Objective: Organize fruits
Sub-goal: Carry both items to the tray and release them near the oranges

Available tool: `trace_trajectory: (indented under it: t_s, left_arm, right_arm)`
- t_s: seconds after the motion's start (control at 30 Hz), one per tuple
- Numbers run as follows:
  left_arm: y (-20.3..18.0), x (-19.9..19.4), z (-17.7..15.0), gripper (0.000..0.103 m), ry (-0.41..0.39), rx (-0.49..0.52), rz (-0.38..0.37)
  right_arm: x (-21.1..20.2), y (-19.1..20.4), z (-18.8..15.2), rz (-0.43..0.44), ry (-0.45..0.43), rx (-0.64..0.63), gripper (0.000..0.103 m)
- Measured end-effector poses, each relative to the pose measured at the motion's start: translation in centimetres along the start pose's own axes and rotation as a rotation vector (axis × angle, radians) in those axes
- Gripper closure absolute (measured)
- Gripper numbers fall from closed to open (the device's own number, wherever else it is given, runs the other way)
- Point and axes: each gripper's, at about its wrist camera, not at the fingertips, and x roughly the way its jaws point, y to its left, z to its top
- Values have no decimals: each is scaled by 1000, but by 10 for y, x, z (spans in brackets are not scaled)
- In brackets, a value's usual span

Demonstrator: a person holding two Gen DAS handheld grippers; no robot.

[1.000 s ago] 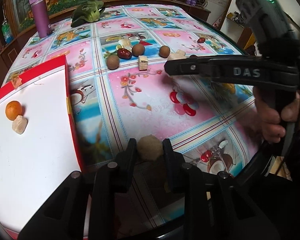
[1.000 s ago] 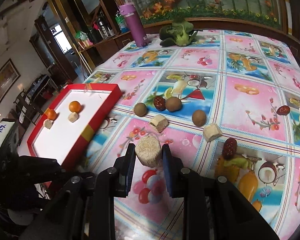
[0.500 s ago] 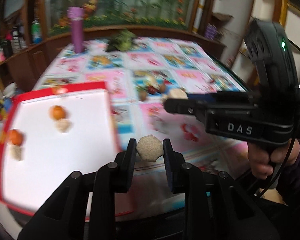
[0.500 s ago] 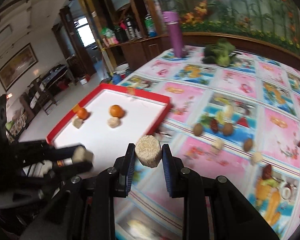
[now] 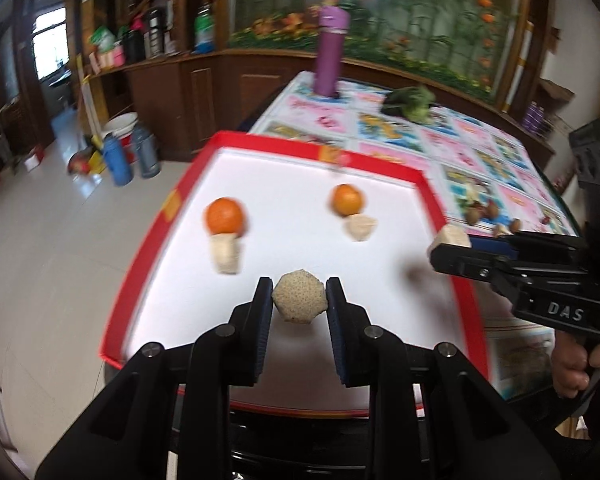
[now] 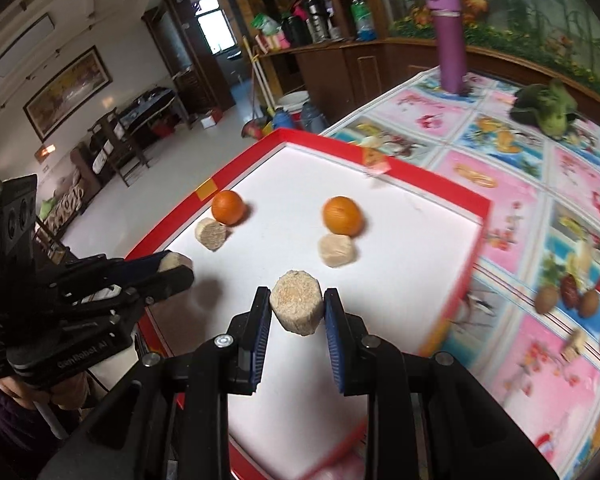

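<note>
A tan hexagonal block is pinched between the fingers of the left gripper above the near part of the red-rimmed white tray. A second tan block is clamped likewise in the right gripper over the same tray. Two oranges, each with a tan block touching it, are seen lying farther in.

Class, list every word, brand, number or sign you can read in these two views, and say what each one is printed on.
"DAS": white letters on the side of the right gripper.
"GenRobot.AI": faint letters on the body of the left gripper, partly blurred.
Labels on the shelf bottles: too small and blurred to read.
</note>
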Motion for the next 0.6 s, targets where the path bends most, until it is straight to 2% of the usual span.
trace_trajectory:
  t_s: [0.13,0.3,0.6]
  left_arm:
    - [15,14,1,74,28,-28,13]
    - [14,25,5,74,52,-25,7]
    - [2,48,10,74,101,12,14]
  right_arm:
    - [22,4,8,6,37,15,78]
    - [38,-3,9,-4,75,46,78]
    - [34,-12,9,-48,59,59,77]
